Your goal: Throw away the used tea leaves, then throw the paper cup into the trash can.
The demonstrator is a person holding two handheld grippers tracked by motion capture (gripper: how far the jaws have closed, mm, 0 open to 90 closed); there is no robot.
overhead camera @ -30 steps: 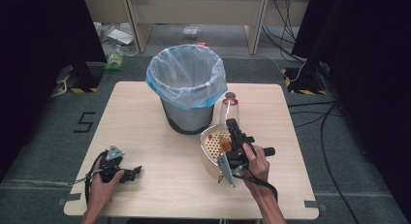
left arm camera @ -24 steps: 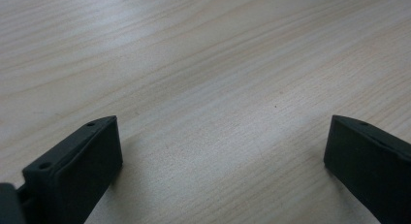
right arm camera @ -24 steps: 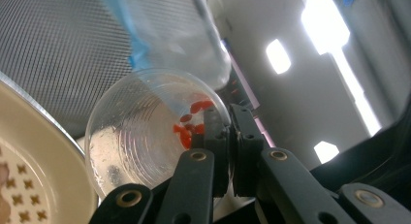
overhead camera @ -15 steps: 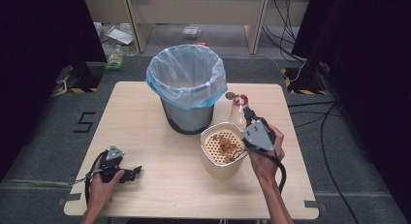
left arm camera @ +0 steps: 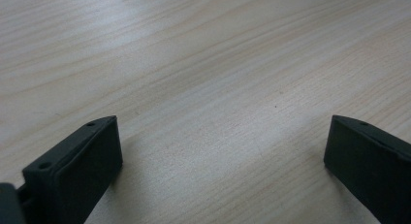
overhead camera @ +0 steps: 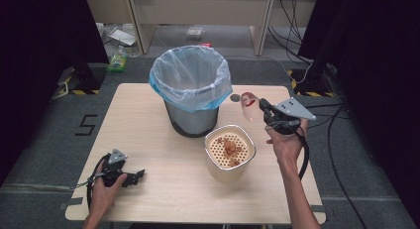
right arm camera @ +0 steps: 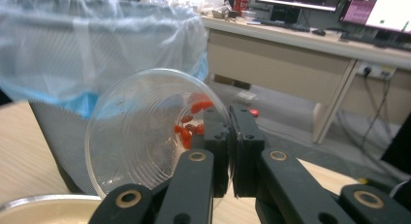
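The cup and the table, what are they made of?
The cup looks like thin clear plastic: you can see the bin's bag and the red bits through it, and ridged rings catch the light. The right hand-held gripper pinches its wall. The table looks like pale wood with a matte finish, showing long grain lines; it could be a printed laminate.

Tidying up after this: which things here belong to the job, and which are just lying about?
In use:
clear plastic cup pinched at its rim by the right gripper
strainer pot
lined bin

Lying about:
green bottle on the floor
left gripper, open, resting on the table
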